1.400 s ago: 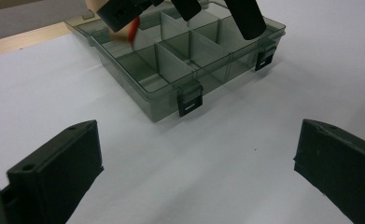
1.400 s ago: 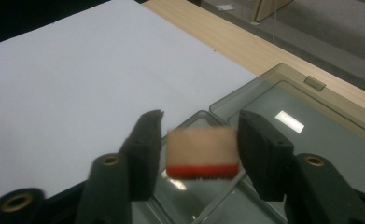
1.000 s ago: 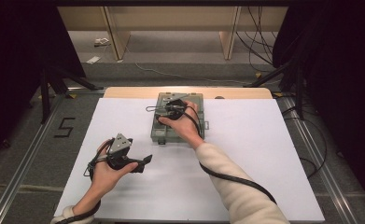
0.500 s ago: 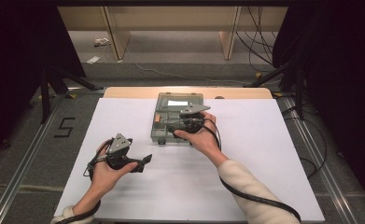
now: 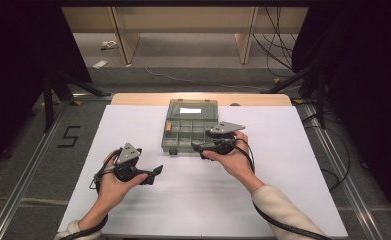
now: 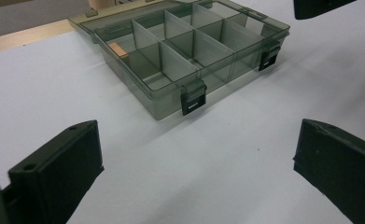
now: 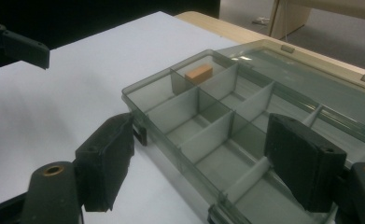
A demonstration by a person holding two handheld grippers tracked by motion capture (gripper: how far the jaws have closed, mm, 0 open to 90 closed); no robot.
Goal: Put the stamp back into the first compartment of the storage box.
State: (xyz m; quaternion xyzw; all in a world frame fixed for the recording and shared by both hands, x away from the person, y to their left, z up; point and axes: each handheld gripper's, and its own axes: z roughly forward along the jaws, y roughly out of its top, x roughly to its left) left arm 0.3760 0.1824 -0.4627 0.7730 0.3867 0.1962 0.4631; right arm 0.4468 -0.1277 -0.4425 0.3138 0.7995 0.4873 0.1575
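Overhead, organizer box (image 5: 190, 125) sits open at bench (image 5: 283, 190) 12 o'clock; right tool (image 5: 203, 146) spread at its near edge. Left tool (image 6: 194, 172) spread, empty. Right view: orange block (image 7: 199, 73) inside; lowering risks snagging dividers, shoving box.

- The compartment box (image 5: 189, 131) lies on the tabletop (image 5: 283, 165), at the middle of its far half, with the lid (image 5: 192, 107) folded open behind it.
- A small block (image 5: 168, 127) lies in the far left compartment of the box.
- Two latches (image 6: 193, 98) are on the front wall of the box, one near each end.
- The right tool (image 5: 199, 146) is at the near right corner of the box, just above the front edge.
- The left tool (image 5: 155, 172) is on the near left part of the tabletop, in front of the box and well apart from it.
- Behind the tabletop, on the floor, stand two legs of a bench (image 5: 120, 35).
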